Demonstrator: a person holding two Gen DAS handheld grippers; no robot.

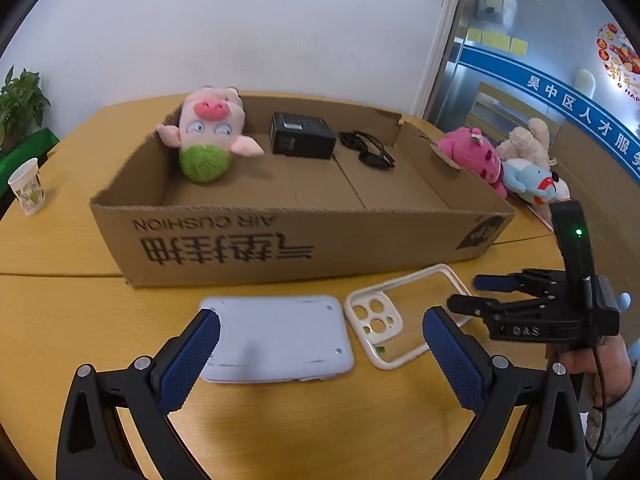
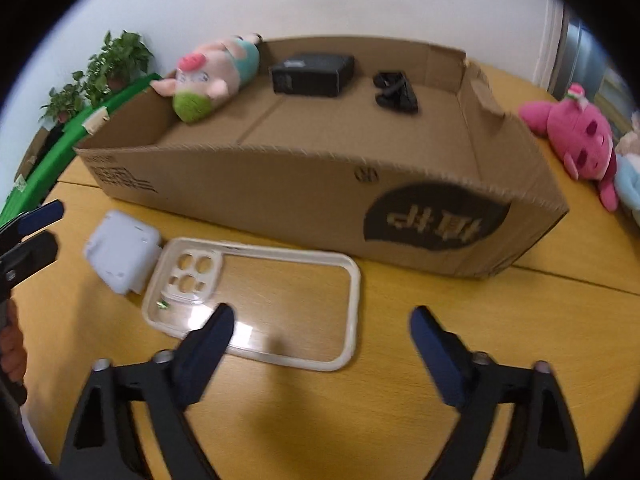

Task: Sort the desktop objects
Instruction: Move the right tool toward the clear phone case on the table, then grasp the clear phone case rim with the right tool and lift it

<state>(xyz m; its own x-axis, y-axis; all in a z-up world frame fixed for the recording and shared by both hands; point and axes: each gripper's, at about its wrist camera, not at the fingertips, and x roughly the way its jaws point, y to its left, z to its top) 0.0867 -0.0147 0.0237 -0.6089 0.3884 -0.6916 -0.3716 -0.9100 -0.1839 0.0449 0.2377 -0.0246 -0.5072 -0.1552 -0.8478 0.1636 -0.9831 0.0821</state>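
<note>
Holding pig plush (image 1: 208, 136), blk box (image 1: 302, 136), sunglasses (image 1: 370, 150): carton (image 1: 280, 240)

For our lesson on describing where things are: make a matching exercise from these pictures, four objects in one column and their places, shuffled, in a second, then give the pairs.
Objects
1. pig plush
2. sunglasses
3. clear phone case
4. pink plush

Places
A. on the table, outside the right end of the cardboard box
B. on the table in front of the box, beside the white device
C. inside the box, at its left end
D. inside the box, to the right of the black box

Pairs: 1-C, 2-D, 3-B, 4-A
</note>
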